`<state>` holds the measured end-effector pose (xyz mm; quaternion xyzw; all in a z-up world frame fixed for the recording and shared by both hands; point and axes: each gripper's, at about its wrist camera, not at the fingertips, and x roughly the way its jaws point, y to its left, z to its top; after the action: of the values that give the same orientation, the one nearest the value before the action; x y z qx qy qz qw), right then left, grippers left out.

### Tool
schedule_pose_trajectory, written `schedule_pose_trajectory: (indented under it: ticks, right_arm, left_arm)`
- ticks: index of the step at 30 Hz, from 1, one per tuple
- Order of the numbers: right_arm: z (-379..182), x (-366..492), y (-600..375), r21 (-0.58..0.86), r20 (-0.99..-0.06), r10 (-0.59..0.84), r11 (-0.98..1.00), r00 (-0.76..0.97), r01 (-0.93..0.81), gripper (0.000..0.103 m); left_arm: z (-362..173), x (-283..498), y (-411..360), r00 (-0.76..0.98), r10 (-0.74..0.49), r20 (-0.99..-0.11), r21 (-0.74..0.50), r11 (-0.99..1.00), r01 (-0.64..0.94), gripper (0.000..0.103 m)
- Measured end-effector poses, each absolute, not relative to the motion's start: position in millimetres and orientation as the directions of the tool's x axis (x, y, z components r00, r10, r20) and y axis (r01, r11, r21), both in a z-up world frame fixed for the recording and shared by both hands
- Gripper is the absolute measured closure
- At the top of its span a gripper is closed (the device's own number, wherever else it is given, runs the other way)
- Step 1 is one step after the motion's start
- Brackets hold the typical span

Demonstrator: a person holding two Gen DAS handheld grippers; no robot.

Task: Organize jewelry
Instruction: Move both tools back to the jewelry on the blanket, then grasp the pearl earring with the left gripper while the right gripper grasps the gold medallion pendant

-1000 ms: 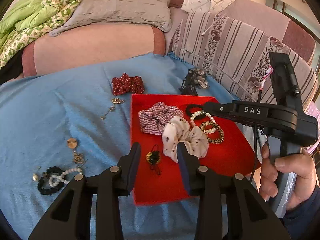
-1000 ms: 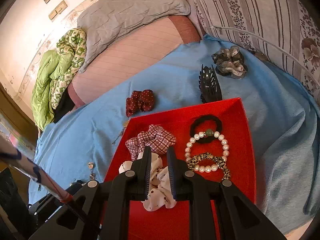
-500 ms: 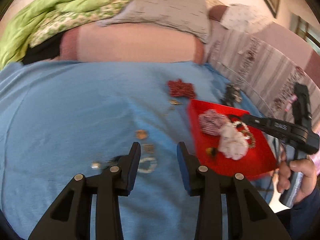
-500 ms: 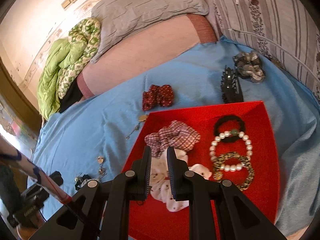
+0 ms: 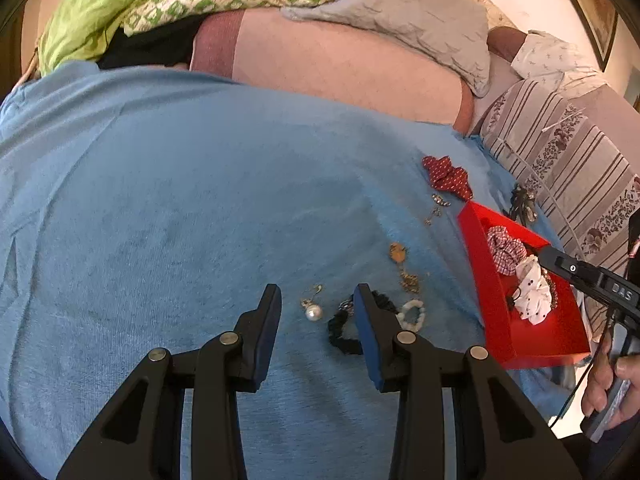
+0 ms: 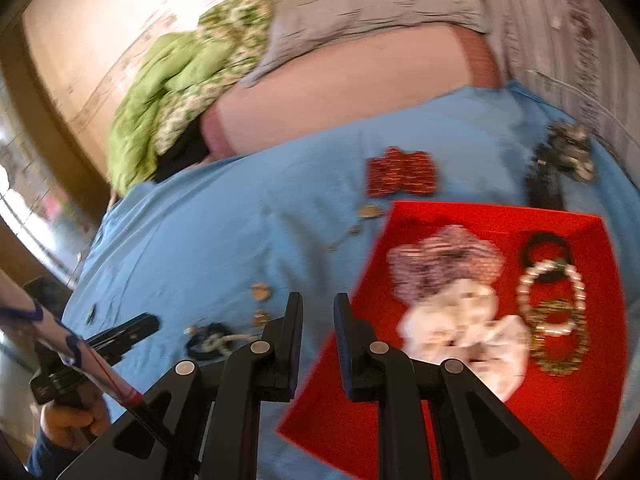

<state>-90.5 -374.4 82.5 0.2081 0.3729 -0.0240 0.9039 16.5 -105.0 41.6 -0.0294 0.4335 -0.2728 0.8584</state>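
The left gripper [image 5: 316,312] has its jaws apart with nothing between the pads; it hangs over the blue cloth bedspread [image 5: 168,208], aimed at a small cluster of loose pieces. Just ahead of the gap lies a round white pearl drop earring [image 5: 313,312], and beside the right-hand finger a black fabric hair band [image 5: 340,330] and a small white bead bracelet [image 5: 414,316] lie close together. A little farther off are a gold pendant on a chain [image 5: 398,254] and another small metal piece [image 5: 436,208], then a dark red dotted fabric bow [image 5: 448,176].

The right gripper [image 6: 318,312] holds its jaws a narrow way apart, also empty, poised over the near-left edge of the shallow red tray [image 6: 472,216]. That view is blurred.

In the tray already sit a red-and-white checked scrunchie [image 6: 444,258], a white dotted scrunchie [image 6: 464,332], a black band [image 6: 544,244], a pearl bracelet [image 6: 552,296] and a gold-toned bangle [image 6: 560,344]. Beyond the tray, on the bedspread, a black comb clip [image 6: 542,184] and a grey patterned scrunchie [image 6: 572,148] wait as well.

My judgement: roughly half the pieces are gathered; the cluster by the left gripper, the bow, the clip and the grey scrunchie remain. The left gripper looks set to pick from the cluster next.
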Motion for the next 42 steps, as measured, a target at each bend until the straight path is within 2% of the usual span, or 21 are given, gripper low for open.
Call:
schedule_pose_trajectory:
  ticks: [8, 10, 12, 14, 22, 27, 29, 31, 42]
  right_arm:
    - [77.6, -69.5, -324.7, 0.352, -0.691, 0.196, 0.932, 0.696, 0.086, 0.086]
    - [76.4, -66.2, -319.4, 0.348, -0.694, 0.203, 0.935, 0.690, 0.075, 0.086]
    - [74.8, -63.4, -316.2, 0.344, -0.699, 0.203, 0.936, 0.686, 0.073, 0.086]
    - [73.5, -61.3, -315.4, 0.347, -0.701, 0.204, 0.935, 0.683, 0.076, 0.086]
    - [70.1, -48.4, -324.9, 0.379, -0.703, 0.192, 0.916, 0.685, 0.131, 0.086]
    - [58.1, -29.2, -321.1, 0.424, -0.718, 0.227, 0.892, 0.658, 0.155, 0.086]
    - [53.8, -20.7, -317.7, 0.414, -0.730, 0.216, 0.895, 0.649, 0.167, 0.080]
    - [47.9, -10.5, -313.9, 0.400, -0.747, 0.210, 0.900, 0.631, 0.173, 0.074]
    - [10.1, 34.1, -284.7, 0.229, -0.840, 0.082, 0.949, 0.536, 0.215, 0.074]
  left_arm:
    - [25.7, 21.8, -115.2, 0.446, -0.466, -0.764, -0.227, 0.842, 0.489, 0.069]
    - [22.3, 23.1, -121.9, 0.432, -0.467, -0.772, -0.221, 0.834, 0.506, 0.075]
    - [16.7, 25.9, -129.7, 0.421, -0.454, -0.786, -0.200, 0.829, 0.522, 0.087]
    - [12.7, 29.2, -134.3, 0.423, -0.428, -0.799, -0.168, 0.834, 0.526, 0.091]
    - [5.4, 23.2, -151.0, 0.487, -0.325, -0.810, 0.012, 0.822, 0.569, 0.092]
    - [13.0, 33.0, -127.3, 0.476, -0.389, -0.789, -0.095, 0.842, 0.530, 0.092]
    - [18.7, 34.2, -118.3, 0.480, -0.417, -0.772, -0.131, 0.843, 0.522, 0.092]
    - [20.6, 34.0, -113.7, 0.484, -0.420, -0.768, -0.135, 0.844, 0.519, 0.092]
    - [27.3, 29.2, -102.3, 0.486, -0.441, -0.755, -0.155, 0.839, 0.521, 0.092]
